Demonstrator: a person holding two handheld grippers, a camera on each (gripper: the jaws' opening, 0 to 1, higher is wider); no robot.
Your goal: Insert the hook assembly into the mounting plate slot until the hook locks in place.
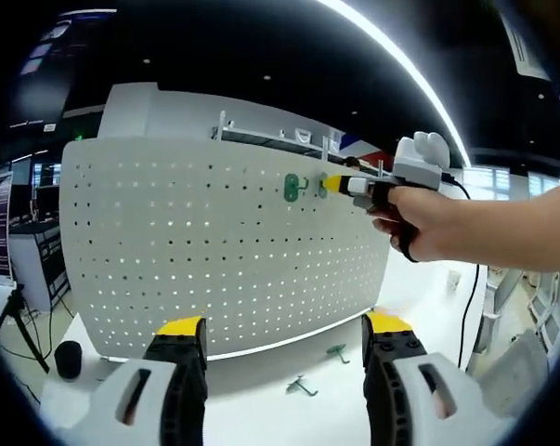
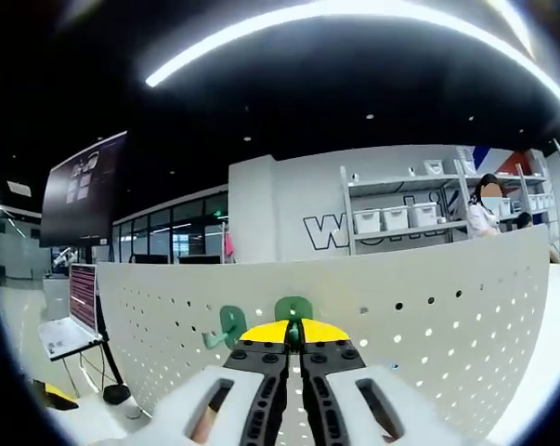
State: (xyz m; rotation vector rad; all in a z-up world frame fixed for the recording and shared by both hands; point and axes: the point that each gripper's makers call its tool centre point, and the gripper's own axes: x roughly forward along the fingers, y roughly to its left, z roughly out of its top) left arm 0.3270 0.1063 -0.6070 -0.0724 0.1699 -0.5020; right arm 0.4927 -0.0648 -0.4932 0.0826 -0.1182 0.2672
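My landmark is the white pegboard (image 1: 224, 242), the perforated mounting plate standing upright on the white counter (image 1: 261, 390).

In the left gripper view, my left gripper (image 1: 284, 339) hangs low in front of the pegboard's lower edge, its yellow-tipped fingers (image 1: 179, 327) set wide apart with nothing between them. Near the pegboard's upper right, one green hook (image 1: 293, 188) already sits on the board. Just beside it, towards the board's right edge, my right gripper (image 1: 335, 184) comes in with my hand (image 1: 428, 223) behind it, its yellow tips pressed up to a second green hook (image 1: 322, 185) at the board's face.

On the counter, just in front of the pegboard's lower right corner, lie two loose green hooks (image 1: 301, 386), the second (image 1: 336, 352) nearer the board. A small black cylinder (image 1: 68, 359) stands on the counter off the board's lower left corner.

In the right gripper view, my right fingers (image 2: 266, 333) are closed together on the green hook's plate (image 2: 293, 309), which lies against the pegboard (image 2: 428, 316). The mounted hook (image 2: 226, 327) sits just to its left, its prong jutting out from the board. Whether the held hook has locked into its holes I cannot tell.
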